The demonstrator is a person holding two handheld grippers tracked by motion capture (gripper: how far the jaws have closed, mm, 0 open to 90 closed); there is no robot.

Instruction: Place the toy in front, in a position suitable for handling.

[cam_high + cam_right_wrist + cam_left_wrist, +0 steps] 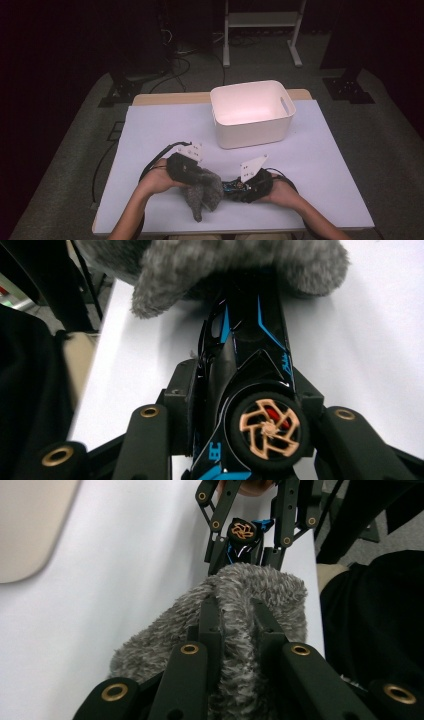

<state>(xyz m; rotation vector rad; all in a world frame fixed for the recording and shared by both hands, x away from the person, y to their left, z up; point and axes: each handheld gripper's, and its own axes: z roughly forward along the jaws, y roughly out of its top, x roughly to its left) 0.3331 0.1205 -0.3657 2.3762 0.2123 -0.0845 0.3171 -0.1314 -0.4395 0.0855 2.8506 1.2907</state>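
My left gripper (200,181) is shut on a grey fuzzy cloth (202,194) near the table's front edge; part of the cloth hangs down onto the table. In the left gripper view the jaws (235,610) pinch a fold of the cloth (260,580). My right gripper (236,187) is shut on a black toy car (231,187) with blue lines and copper wheels. In the right gripper view the car (250,340) sits between the jaws (242,390), and its far end is tucked under the cloth (210,265). The car's wheel (242,531) shows just beyond the cloth.
A white plastic bin (252,132) with handle slots stands at the back middle of the pale-covered table (325,165); its corner (30,525) shows in the left gripper view. Cables trail from both grippers. Dark floor and stands lie beyond the table.
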